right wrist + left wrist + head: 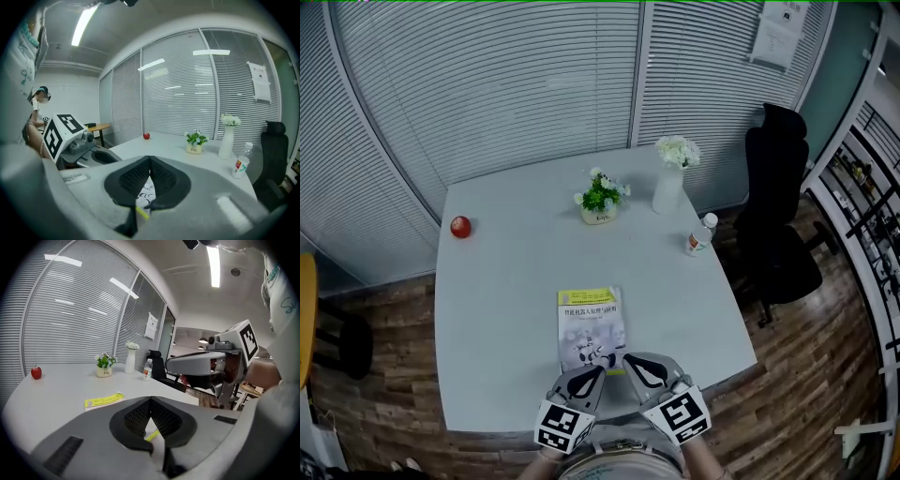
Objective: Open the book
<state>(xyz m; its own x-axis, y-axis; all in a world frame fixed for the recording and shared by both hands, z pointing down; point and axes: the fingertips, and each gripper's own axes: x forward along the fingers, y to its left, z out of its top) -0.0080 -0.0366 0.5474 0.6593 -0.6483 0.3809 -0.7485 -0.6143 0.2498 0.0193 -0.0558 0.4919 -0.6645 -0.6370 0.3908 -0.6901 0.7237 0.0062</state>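
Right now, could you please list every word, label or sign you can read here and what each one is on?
"Life", probably: on the plant pot.
Book cover: title print too blurred to read.
Bottle label: too small to read.
Posted sheet: too small to read.

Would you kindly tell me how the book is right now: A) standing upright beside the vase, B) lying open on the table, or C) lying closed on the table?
C: the book lies closed, cover up, flat on the table.
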